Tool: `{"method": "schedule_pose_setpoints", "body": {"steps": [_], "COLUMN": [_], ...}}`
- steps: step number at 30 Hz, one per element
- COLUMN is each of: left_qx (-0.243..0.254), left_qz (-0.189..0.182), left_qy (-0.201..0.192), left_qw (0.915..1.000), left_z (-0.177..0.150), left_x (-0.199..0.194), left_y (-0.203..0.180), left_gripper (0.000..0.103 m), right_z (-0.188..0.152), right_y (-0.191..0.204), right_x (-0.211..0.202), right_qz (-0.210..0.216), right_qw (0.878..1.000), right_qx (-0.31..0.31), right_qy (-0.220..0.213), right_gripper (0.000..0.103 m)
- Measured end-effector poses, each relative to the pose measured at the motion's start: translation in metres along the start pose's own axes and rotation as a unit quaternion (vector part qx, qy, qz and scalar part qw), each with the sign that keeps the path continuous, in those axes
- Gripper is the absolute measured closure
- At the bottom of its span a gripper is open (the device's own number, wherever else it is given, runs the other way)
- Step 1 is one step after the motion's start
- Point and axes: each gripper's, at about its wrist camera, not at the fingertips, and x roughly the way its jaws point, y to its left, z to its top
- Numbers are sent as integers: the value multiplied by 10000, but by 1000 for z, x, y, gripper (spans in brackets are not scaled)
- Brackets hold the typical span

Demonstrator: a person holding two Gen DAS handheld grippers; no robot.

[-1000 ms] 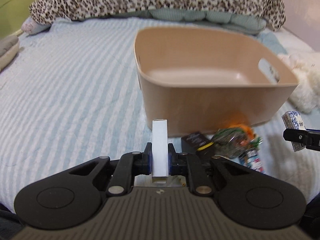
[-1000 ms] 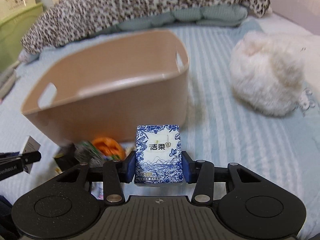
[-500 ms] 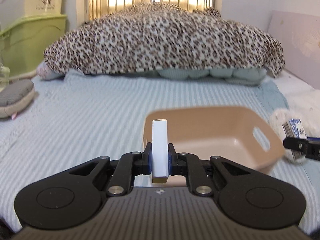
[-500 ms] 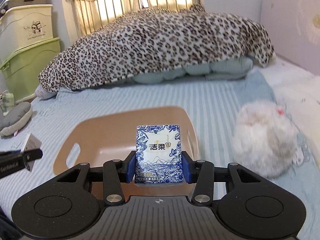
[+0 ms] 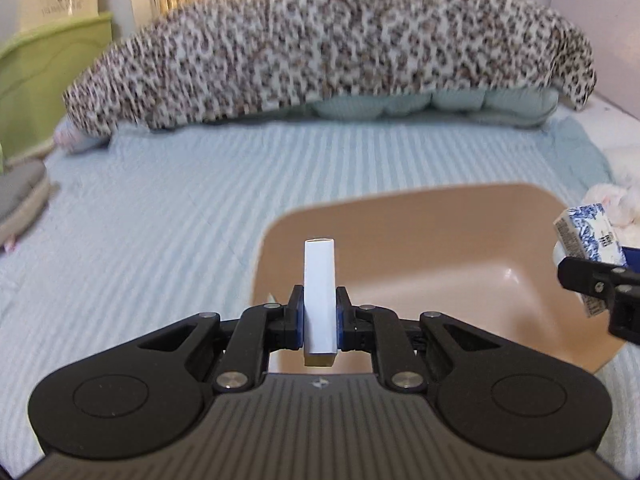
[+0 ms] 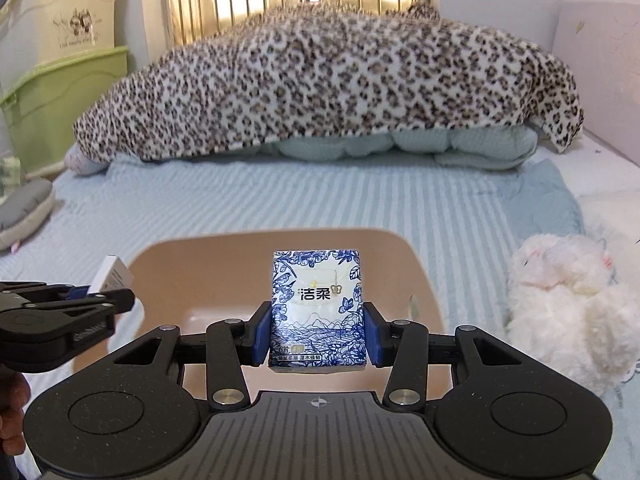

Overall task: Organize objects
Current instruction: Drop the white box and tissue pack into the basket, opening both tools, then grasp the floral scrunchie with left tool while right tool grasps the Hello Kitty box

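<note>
My left gripper [image 5: 319, 322] is shut on a slim white box [image 5: 319, 292], held upright over the near left rim of the tan plastic bin [image 5: 460, 240]. My right gripper [image 6: 317, 336] is shut on a blue-and-white tissue pack [image 6: 317, 304], held above the bin [image 6: 416, 268]. The tissue pack also shows at the right edge of the left wrist view [image 5: 590, 236]. The white box also shows at the left of the right wrist view [image 6: 112, 274]. The bin's inside looks bare where I can see it.
The bin stands on a light blue striped bedspread [image 5: 160, 220]. A leopard-print blanket [image 6: 320, 80] lies across the far end. A white plush toy [image 6: 568, 304] lies right of the bin. A grey cushion [image 6: 24, 208] and green storage boxes [image 6: 60, 92] are at the left.
Both grippers have risen and moved forward over the bin, still holding their items. The snack packets in front of the bin have dropped out of view.
</note>
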Motion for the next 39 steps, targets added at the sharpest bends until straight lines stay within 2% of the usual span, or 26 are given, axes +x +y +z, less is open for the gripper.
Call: {"method": "schedule_pose_setpoints", "body": {"steps": [8,14,15,16,17,19,21,24,28,39], "left_qx": [222,288,286,306,321,285,238,276,312,234], "left_qz": [35,-85,-72,-34,32,178,179,184,207,74], "left_qy": [637,620,571,519,460,321,152,59,-47,172], "left_qw": [9977,9976,9979,9982,9984,9989,9994,9994,9993,9995], "left_z": [-18,-20,-19,-17,-15,-11,-9,-8,-13,-50], "left_x": [33,26,23,19,14,2,-13,-32,-55,-90], "left_y": [-7,-9,-9,-10,-10,-8,-6,-5,-3,8], "left_gripper": [87,87,86,82,74,37,29,26,15,15], "right_z": [-24,-34,-34,-32,-30,-24,-20,-16,-18,-52], "right_y": [11,17,18,18,18,17,14,10,8,5], "right_x": [35,41,39,35,31,21,9,-10,-33,-70], "right_qz": [-119,-205,-215,-231,-229,-220,-203,-178,-205,-274], "right_qw": [9976,9957,9958,9961,9965,9974,9984,9993,9994,9986], "right_qx": [-288,-431,-457,-457,-443,-385,-304,-179,-197,-194], "right_qy": [612,792,765,723,665,562,437,287,191,404], "right_gripper": [60,60,57,51,50,43,36,25,13,7]}}
